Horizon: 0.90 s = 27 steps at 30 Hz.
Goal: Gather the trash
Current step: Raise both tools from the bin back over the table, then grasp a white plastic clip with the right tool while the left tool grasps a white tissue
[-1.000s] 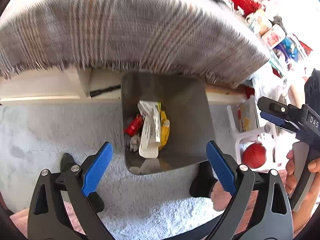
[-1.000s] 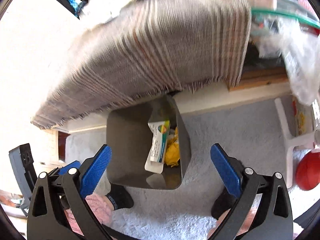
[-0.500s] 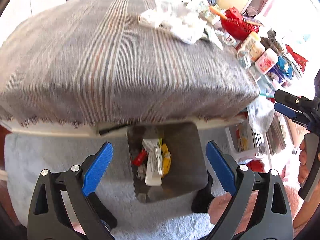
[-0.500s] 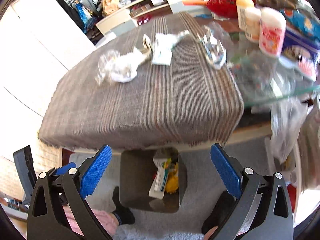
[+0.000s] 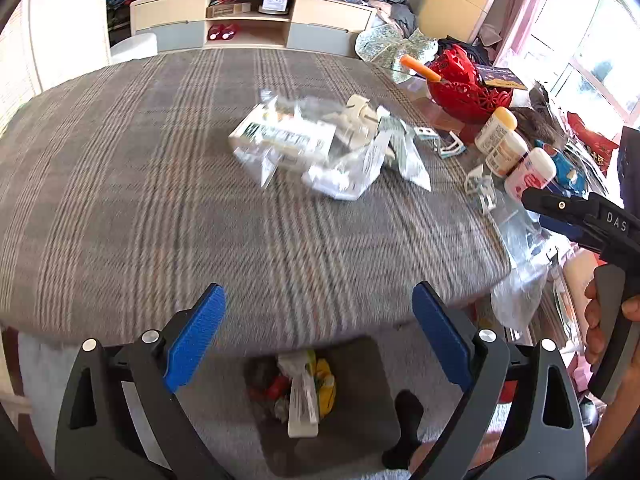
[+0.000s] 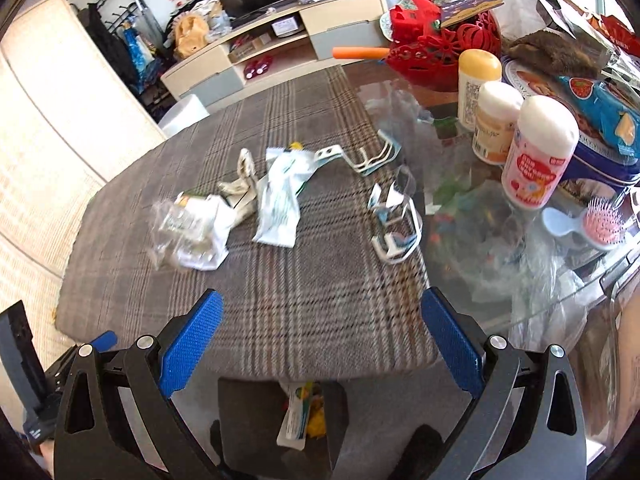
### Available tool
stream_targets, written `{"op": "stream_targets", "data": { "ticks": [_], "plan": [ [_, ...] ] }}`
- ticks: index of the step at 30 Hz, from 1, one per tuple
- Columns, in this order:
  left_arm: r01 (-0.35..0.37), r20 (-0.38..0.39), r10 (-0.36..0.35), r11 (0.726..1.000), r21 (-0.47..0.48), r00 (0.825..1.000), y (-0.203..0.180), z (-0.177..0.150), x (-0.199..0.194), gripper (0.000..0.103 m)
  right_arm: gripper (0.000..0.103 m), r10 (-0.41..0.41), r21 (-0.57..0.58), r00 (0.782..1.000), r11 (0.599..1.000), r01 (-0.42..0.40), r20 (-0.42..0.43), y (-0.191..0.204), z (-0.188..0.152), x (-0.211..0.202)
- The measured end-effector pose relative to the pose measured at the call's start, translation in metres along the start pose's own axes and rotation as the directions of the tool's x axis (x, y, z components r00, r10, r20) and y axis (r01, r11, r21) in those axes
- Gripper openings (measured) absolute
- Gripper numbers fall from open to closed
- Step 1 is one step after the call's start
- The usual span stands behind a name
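Note:
Crumpled wrappers and clear plastic trash lie mid-table on the grey plaid cloth; in the right wrist view they show as a clear crumpled bag, a white-green wrapper and white plastic pieces. A grey bin on the floor below the table's near edge holds a white tube, yellow and red trash; it also shows in the right wrist view. My left gripper and right gripper are both open and empty, above the near edge.
Bottles, a red basket, a blue tin, a pink hairbrush and a clear bag crowd the table's right side. A TV cabinet stands behind. Grey carpet covers the floor.
Both grippers have risen from over the floor bin to above the table's near edge, so the tabletop trash came into view. Both stayed open and empty.

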State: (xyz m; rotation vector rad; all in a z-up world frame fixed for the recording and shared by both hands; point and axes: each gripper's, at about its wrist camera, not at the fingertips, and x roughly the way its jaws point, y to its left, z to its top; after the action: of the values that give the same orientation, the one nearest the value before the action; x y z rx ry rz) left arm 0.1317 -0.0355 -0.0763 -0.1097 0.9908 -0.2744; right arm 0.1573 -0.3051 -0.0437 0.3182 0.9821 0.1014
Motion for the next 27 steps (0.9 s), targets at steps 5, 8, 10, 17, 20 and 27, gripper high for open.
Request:
{"op": "stream_targets", "data": {
  "ticks": [5, 8, 10, 17, 20, 27],
  "plan": [
    [0.028, 0.036, -0.029, 0.998, 0.049, 0.999, -0.014, 0.027, 0.018, 0.086, 0.099, -0.022, 0.051, 1.0, 0.999, 0.021, 0.015, -0.016, 0.017, 0.017],
    [0.031, 0.044, -0.036, 0.995, 0.094, 0.998, -0.024, 0.042, 0.028, 0.081, 0.091, -0.032, 0.072, 0.999, 0.997, 0.032, -0.003, -0.027, 0.026, 0.03],
    [0.015, 0.041, -0.02, 0.995, 0.102, 0.999, -0.027, 0.052, 0.038, 0.081, 0.087, -0.032, 0.079, 0.999, 0.996, 0.033, -0.016, -0.033, 0.032, 0.036],
    [0.002, -0.002, -0.002, 0.997, 0.073, 1.0, -0.026, 0.069, 0.071, 0.081, 0.087, -0.051, 0.08, 0.998, 0.995, 0.053, -0.031, -0.04, 0.046, 0.052],
    [-0.002, -0.025, 0.004, 0.997, 0.076, 1.0, -0.028, 0.069, 0.086, 0.081, 0.085, -0.054, 0.072, 0.997, 0.996, 0.058, -0.055, -0.041, 0.047, 0.062],
    [0.005, -0.049, -0.001, 0.997, 0.082, 0.999, -0.033, 0.071, 0.109, 0.077, 0.071, -0.107, 0.047, 0.991, 0.993, 0.111, -0.084, -0.047, 0.046, 0.077]
  ]
}}
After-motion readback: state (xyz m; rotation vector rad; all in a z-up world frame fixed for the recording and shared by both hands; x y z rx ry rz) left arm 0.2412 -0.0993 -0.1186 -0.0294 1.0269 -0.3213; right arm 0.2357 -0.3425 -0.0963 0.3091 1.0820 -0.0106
